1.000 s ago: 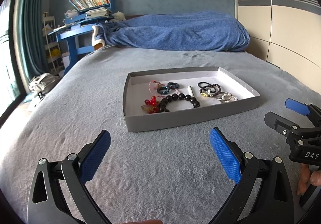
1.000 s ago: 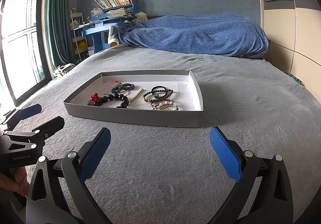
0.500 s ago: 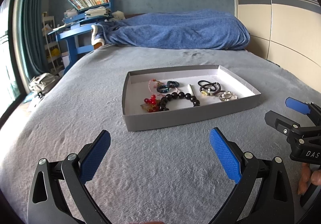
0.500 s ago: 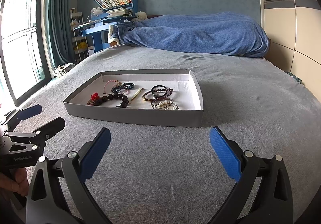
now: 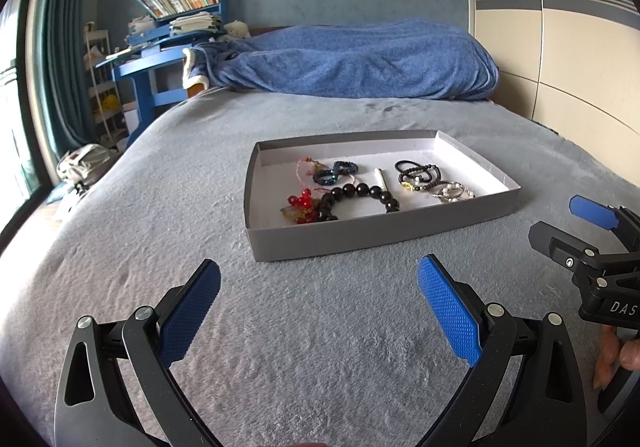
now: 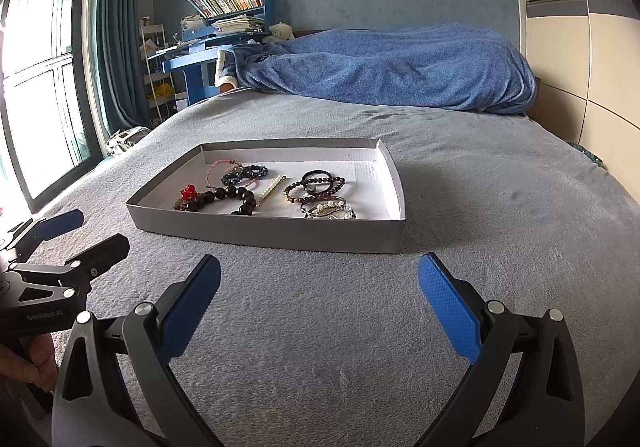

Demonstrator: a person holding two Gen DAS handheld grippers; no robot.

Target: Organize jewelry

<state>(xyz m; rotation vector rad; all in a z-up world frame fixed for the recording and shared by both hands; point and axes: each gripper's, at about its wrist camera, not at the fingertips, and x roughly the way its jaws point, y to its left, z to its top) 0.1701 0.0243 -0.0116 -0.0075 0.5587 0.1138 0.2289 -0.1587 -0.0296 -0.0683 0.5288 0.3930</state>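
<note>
A shallow grey tray (image 5: 360, 237) (image 6: 272, 233) lies on the grey bed cover and holds several pieces of jewelry: a black-bead bracelet (image 5: 360, 193) (image 6: 236, 197), a red bead charm (image 5: 300, 201) (image 6: 188, 192), a blue bracelet (image 5: 335, 171) (image 6: 244, 173), a pearl hair clip (image 6: 272, 187), dark bead bracelets (image 5: 418, 175) (image 6: 316, 185) and a silver pearl bangle (image 5: 452, 191) (image 6: 328, 209). My left gripper (image 5: 320, 311) hovers open in front of the tray's near left corner. My right gripper (image 6: 320, 311) hovers open before its near right side. Both are empty.
A blue blanket (image 5: 360, 63) (image 6: 392, 67) is heaped at the far end of the bed. A blue desk with books (image 5: 168, 39) (image 6: 216, 35) stands beyond the bed's left side. Cupboard doors (image 5: 560, 27) run along the right. A hand (image 5: 616, 355) holds the right gripper's handle.
Both grippers have tilted or drifted slightly, so the tray sits a little lower in each view. Both stay open and nothing in the tray has moved.
</note>
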